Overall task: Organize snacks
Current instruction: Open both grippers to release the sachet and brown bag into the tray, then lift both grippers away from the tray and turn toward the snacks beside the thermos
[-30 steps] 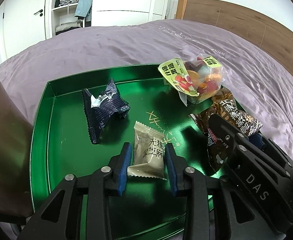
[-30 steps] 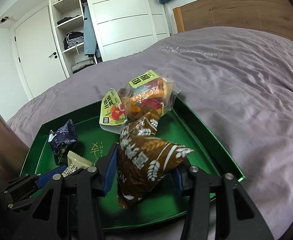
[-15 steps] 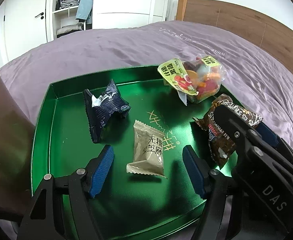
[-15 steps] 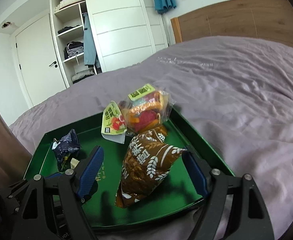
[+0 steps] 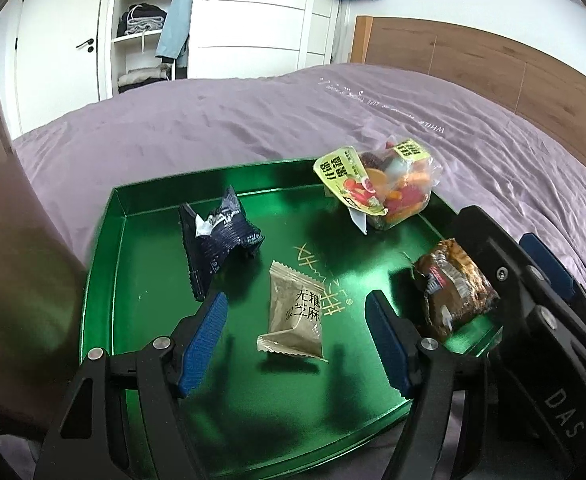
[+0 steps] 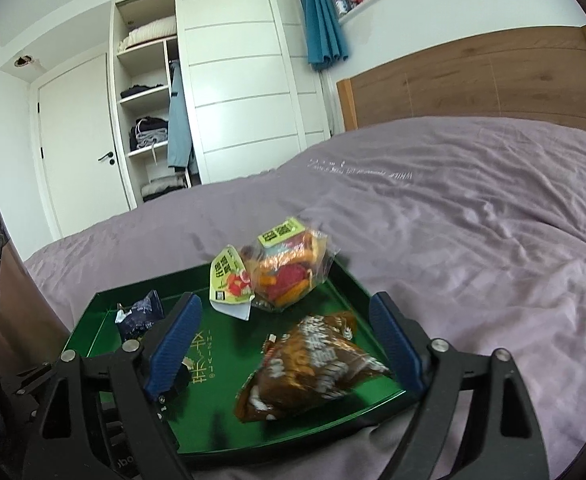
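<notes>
green tray [image 5: 105,272], purple bedspread [image 5: 253,120], white wardrobe [image 6: 237,80]

four snacks in tray [image 5: 105,280] on bed [image 5: 253,120]; sesame packet [image 5: 295,316] centre-front

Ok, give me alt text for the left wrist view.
The left gripper hangs open over a green tray on a purple bed, a beige sachet lying loose between its fingers. A dark blue packet, fruit-candy bag and brown packet share the tray.
</notes>
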Action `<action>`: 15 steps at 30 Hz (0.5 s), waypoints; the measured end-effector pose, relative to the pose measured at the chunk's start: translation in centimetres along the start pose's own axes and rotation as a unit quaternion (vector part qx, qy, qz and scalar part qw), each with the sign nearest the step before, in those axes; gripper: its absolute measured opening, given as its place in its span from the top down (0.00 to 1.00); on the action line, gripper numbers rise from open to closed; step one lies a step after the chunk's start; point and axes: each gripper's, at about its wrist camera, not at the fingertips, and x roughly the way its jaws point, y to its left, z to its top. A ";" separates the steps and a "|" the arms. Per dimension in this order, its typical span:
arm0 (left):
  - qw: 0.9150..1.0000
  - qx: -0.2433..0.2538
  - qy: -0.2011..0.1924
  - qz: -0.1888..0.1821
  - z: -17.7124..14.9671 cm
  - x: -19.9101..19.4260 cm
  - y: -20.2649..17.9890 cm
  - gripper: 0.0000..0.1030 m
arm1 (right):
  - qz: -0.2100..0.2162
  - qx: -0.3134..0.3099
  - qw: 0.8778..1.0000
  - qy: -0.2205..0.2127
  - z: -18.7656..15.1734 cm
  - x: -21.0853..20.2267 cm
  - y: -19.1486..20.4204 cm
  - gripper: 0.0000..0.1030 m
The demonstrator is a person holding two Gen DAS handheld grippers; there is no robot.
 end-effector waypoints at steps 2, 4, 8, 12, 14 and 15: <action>1.000 0.000 -0.004 0.001 0.1 -0.2 0.0 0.33 | -0.001 0.002 1.000 -0.007 0.1 -0.3 -0.1 0.23; 1.000 -0.001 -0.009 0.003 0.2 -0.4 0.0 0.30 | -0.002 0.006 1.000 -0.010 0.1 -0.4 -0.3 0.23; 1.000 0.005 -0.014 0.006 0.3 -0.8 -0.3 0.30 | -0.006 0.014 1.000 -0.019 0.2 -0.8 -0.6 0.23; 1.000 0.012 -0.020 0.014 0.5 -1.3 -0.7 0.30 | -0.006 0.019 0.999 -0.026 0.3 -1.2 -0.8 0.23; 0.999 0.015 -0.024 0.019 0.6 -1.7 -0.8 0.30 | -0.007 0.021 0.999 -0.028 0.5 -1.4 -0.9 0.23; 0.999 0.016 -0.025 0.020 0.7 -2.0 -0.9 0.30 | -0.008 0.022 0.999 -0.029 0.6 -1.4 -1.0 0.23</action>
